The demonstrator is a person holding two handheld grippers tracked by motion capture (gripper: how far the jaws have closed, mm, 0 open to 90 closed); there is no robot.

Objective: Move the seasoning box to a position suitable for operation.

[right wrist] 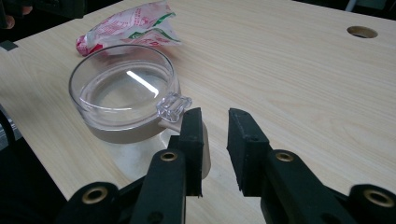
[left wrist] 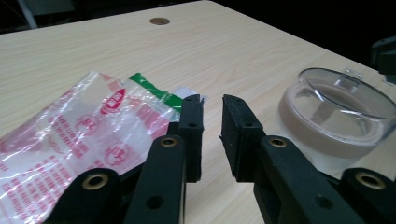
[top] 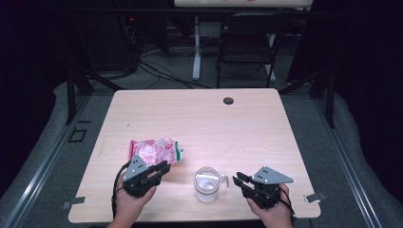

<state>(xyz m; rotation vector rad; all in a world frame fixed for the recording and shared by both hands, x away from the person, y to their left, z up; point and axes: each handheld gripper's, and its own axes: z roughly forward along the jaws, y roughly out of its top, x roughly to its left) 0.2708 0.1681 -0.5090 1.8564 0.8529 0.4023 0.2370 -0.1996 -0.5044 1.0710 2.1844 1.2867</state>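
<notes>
Wide bare tabletop [top: 214, 118] on the far side; near edge close under both hands. Clear glass mug [top: 207, 184] standing near-centre, handle pointing right. Right gripper [top: 237, 179] just beside that handle, jaws slightly parted, empty. Left gripper [top: 164, 167] at the red-and-white snack packet [top: 154, 151], jaws slightly parted, holding nothing.

Looked forward and down from high above the near edge of the desk [top: 199, 114], taking in the whole top and the floor beyond. Rode low on the left gripper [left wrist: 212, 133], close above the desk, facing the far edge past the red-printed bag [left wrist: 84, 135]. Sat equally low on the right gripper [right wrist: 215, 144], aimed leftward across the desk. Shared the bag and the clear cup [right wrist: 123, 95] among all three.
</notes>
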